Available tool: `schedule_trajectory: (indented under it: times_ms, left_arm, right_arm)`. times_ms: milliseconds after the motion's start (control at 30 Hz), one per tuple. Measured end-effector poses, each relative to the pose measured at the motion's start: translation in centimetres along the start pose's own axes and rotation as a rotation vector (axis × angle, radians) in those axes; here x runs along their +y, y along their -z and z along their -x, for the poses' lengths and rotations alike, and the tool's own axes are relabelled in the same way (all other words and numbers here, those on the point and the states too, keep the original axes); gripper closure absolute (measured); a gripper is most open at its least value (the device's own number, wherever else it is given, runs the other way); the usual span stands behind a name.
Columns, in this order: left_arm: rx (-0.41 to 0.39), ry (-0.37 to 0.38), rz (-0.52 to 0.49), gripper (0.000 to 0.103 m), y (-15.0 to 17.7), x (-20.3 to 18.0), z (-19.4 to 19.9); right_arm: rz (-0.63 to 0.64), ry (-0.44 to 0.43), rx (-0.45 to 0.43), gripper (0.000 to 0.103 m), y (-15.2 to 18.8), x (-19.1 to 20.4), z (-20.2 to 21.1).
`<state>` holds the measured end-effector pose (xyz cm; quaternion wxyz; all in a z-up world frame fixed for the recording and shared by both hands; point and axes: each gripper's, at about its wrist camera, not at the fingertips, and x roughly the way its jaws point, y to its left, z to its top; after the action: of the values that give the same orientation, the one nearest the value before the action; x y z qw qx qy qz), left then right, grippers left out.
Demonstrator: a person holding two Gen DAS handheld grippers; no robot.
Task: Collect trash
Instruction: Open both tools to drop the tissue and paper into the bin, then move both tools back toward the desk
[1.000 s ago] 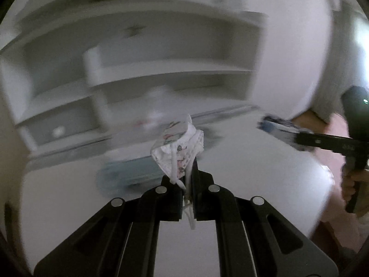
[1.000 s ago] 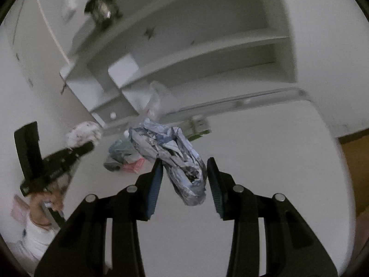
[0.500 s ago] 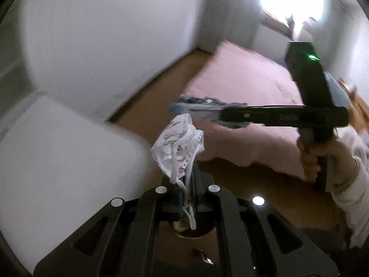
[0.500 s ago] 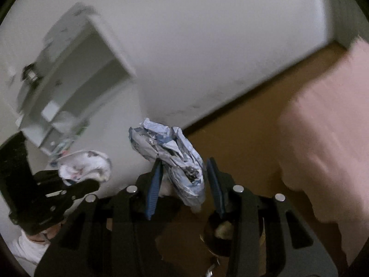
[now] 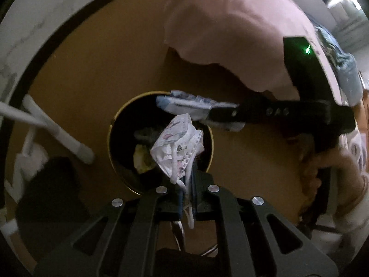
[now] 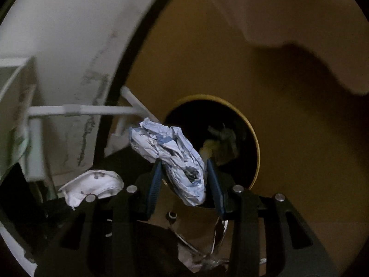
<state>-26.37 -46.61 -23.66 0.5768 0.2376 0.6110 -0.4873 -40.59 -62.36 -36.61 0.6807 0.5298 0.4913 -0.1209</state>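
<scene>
My left gripper (image 5: 188, 180) is shut on a white patterned face mask (image 5: 177, 147), which hangs over the mouth of a black trash bin with a gold rim (image 5: 114, 124). My right gripper (image 6: 184, 175) is shut on a crumpled blue-and-white wrapper (image 6: 170, 152) just left of the bin's rim (image 6: 252, 136). In the left wrist view the right gripper (image 5: 208, 115) reaches in from the right, with the wrapper (image 5: 184, 102) above the bin's far edge. The mask (image 6: 92, 184) shows at the lower left of the right wrist view. Yellowish trash (image 5: 141, 159) lies inside the bin.
The bin stands on a brown wooden floor (image 5: 103, 57). A pink bedspread (image 5: 230, 34) hangs close behind it. A white tube frame (image 5: 57, 133) and a white wall (image 6: 57, 34) are to the left. A person's hand (image 5: 322, 168) grips the right tool.
Both grippers swung away from the white desk and shelves and tipped down toward the floor, arriving over the bin. Each still holds its piece of trash.
</scene>
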Motion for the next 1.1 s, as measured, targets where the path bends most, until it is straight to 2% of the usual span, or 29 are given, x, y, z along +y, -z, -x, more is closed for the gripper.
schedule_trajectory:
  times_ms: [133, 433, 500, 533, 567, 600, 633, 667, 733, 800, 833, 900, 967, 1033, 1100]
  left_arm:
    - [0.025, 0.007, 0.035, 0.099, -1.1, 1.3, -1.7]
    - [0.05, 0.049, 0.067, 0.099, -3.1, 2.1, -4.4]
    - [0.037, 0.056, 0.064, 0.098, -3.2, 2.2, -4.7]
    - [0.026, 0.041, 0.066, 0.097, -3.1, 2.4, -4.6]
    - [0.016, 0.021, 0.071, 0.082, -3.1, 2.5, -4.6]
    - [0.011, 0.016, 0.076, 0.044, -2.9, 2.6, -4.3]
    - [-0.005, 0.009, 0.08, 0.022, -2.7, 2.5, -3.9]
    - [-0.039, -0.004, 0.069, 0.007, -2.5, 2.1, -3.3]
    - [-0.082, -0.001, 0.005, 0.007, -2.2, 0.7, -1.9]
    - [-0.1, 0.013, -0.041, 0.007, -2.0, -0.6, -0.7]
    - [-0.129, 0.03, -0.063, 0.007, -1.7, -1.7, 0.7]
    - [-0.224, 0.074, -0.109, 0.007, -1.0, -4.1, 5.0]
    - [-0.322, 0.11, -0.163, 0.007, -0.1, -6.0, 9.4]
    - [-0.457, 0.129, -0.221, 0.007, 1.5, -7.4, 15.6]
    - [-0.519, 0.165, -0.243, 0.007, 2.7, -7.4, 19.7]
  right_arm:
    - [-0.032, 0.006, 0.036, 0.064, -0.6, -0.6, -2.1]
    - [-0.074, 0.042, 0.048, 0.063, -1.9, -1.4, -2.4]
    - [-0.082, 0.044, 0.036, 0.06, -1.9, -1.0, -2.6]
    - [-0.091, 0.045, 0.028, 0.053, -1.6, -0.7, -2.5]
    - [-0.097, 0.034, 0.023, 0.031, -1.4, -0.6, -2.3]
    - [-0.1, 0.028, 0.011, 0.021, -1.2, -0.5, -1.9]
    - [-0.102, 0.027, -0.008, 0.014, -1.0, -0.5, -1.2]
    - [-0.103, 0.019, -0.027, 0.014, -0.7, -0.3, -0.3]
    - [-0.111, 0.003, -0.068, 0.014, -0.3, -0.2, 1.9]
    - [-0.11, 0.024, -0.142, 0.014, 0.2, 0.1, 5.5]
    - [-0.097, 0.066, -0.196, 0.014, 0.6, 0.7, 7.6]
    - [-0.045, 0.204, -0.351, 0.012, 1.9, 3.0, 12.4]
    - [0.035, 0.344, -0.565, 0.007, 4.0, 6.7, 17.4]
    - [0.127, 0.422, -0.75, 0.007, 6.3, 10.5, 21.0]
    - [0.205, 0.457, -0.875, 0.007, 8.2, 14.4, 23.3]
